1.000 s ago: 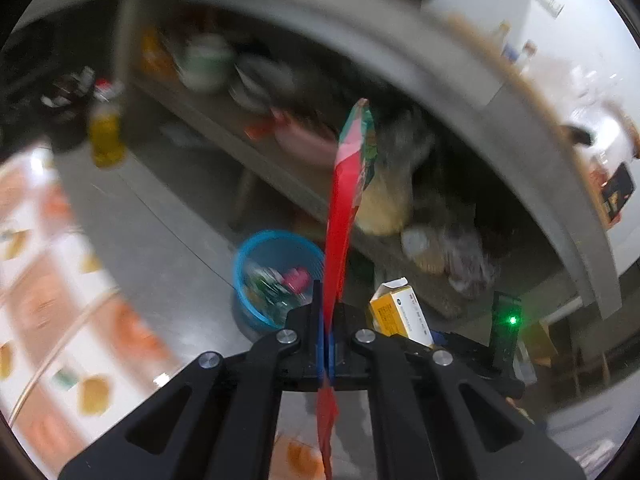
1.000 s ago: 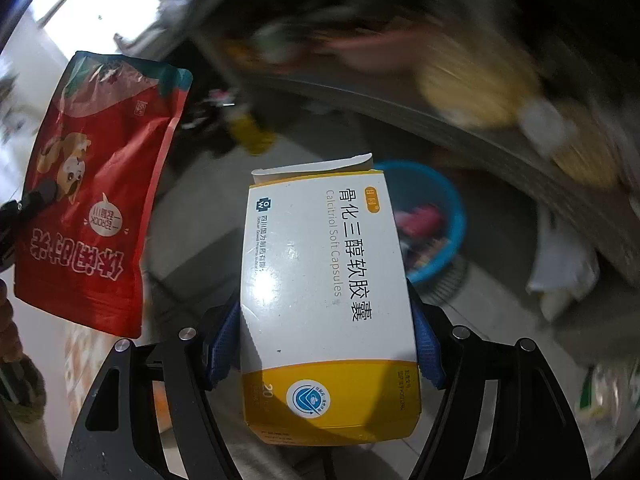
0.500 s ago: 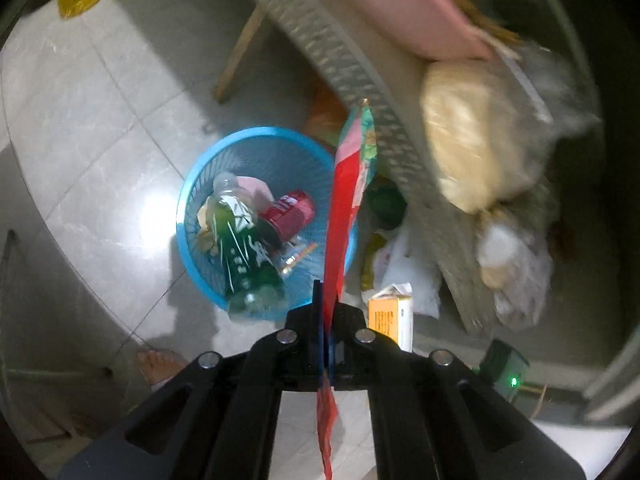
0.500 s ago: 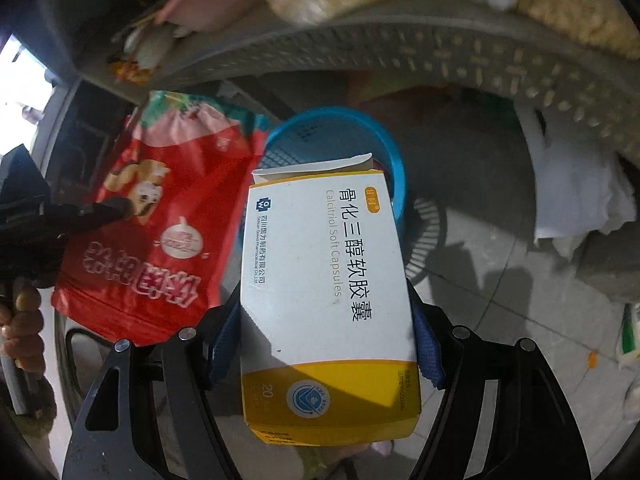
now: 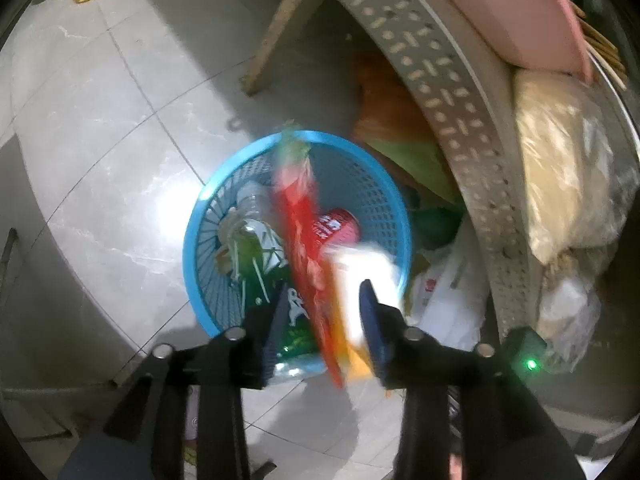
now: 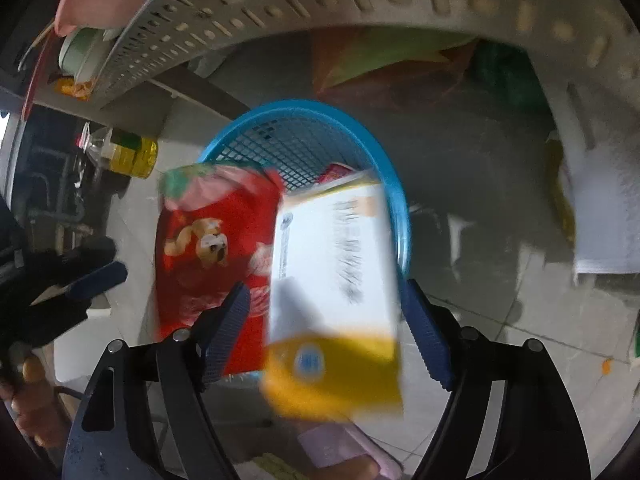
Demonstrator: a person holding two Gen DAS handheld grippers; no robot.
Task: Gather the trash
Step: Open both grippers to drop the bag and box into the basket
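A flat red foil snack pouch [image 5: 300, 236] and a white-and-yellow cardboard medicine box [image 6: 336, 276] are both blurred in mid-air above a round blue plastic mesh basket [image 5: 196, 240] on the grey tiled floor [image 5: 120, 140]. The left gripper [image 5: 324, 308] is opening, its 2 blue pads clear of the pouch between them. The right gripper [image 6: 324, 312] is opening too — the box sits loose between its pads. The basket holds a clear plastic bottle [image 5: 252, 216] and a red can [image 5: 336, 226]. A perforated grey shelf [image 5: 448, 92] curves overhead.
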